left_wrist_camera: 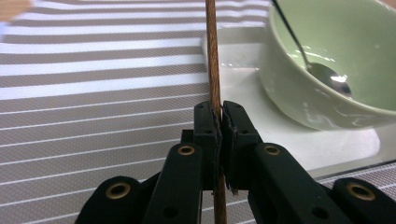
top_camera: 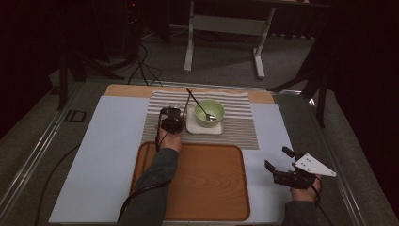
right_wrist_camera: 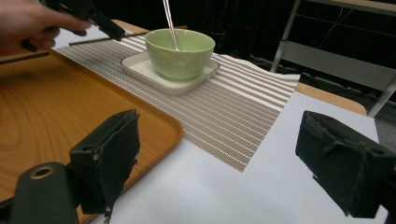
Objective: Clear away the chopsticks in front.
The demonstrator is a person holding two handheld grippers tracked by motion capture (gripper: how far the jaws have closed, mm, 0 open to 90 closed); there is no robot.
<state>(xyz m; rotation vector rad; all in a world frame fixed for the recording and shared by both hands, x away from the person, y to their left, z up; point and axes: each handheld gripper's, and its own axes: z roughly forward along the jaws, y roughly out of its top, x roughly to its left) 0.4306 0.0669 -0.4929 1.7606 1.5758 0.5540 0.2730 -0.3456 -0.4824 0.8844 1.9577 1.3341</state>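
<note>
The left gripper (left_wrist_camera: 218, 122) has its fingers clamped on a thin brown chopstick (left_wrist_camera: 212, 56), whose long axis runs away over the striped mat (left_wrist_camera: 93, 93), just beside the green bowl (left_wrist_camera: 327, 60). The right gripper (right_wrist_camera: 215, 163), fingers wide apart, hovers well away over the worktop (right_wrist_camera: 219, 196).

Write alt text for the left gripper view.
The left gripper, jaws shut, pinches a thin brown chopstick above a striped placemat. At right, a green bowl holding a metal spoon sits on a white plate.
</note>
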